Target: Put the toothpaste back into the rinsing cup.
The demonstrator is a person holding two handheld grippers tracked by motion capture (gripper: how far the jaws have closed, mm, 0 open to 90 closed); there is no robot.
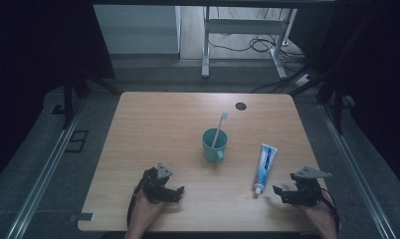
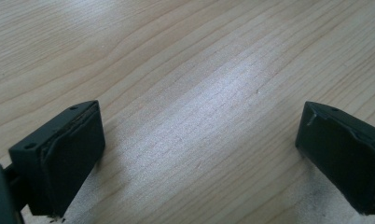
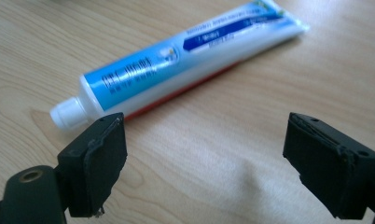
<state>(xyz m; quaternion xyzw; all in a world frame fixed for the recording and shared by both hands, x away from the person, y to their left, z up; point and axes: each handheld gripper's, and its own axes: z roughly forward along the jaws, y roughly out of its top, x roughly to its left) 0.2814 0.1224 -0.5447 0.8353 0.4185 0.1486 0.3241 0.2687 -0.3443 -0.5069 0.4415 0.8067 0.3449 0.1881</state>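
The right gripper (image 3: 202, 154) has its jaws spread with nothing between them, the toothpaste tube (image 3: 176, 63) just beyond, upper left of frame, its blue label print too blurred to read. The left gripper (image 2: 199, 154) stands with jaws spread over bare bench (image 2: 185, 70). Mid-frame from above, a green cup (image 1: 214, 145) holds a toothbrush (image 1: 220, 127).

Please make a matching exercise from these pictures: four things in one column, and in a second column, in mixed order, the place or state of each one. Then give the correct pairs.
Things:
1. toothbrush
2. toothpaste tube
3. mug
4. right claw

Places or states:
A. stands near the middle of the table
B. open, nothing between its jaws
C. leans inside the mug, head up
D. lies flat, cap toward the person

Pairs: 1-C, 2-D, 3-A, 4-B
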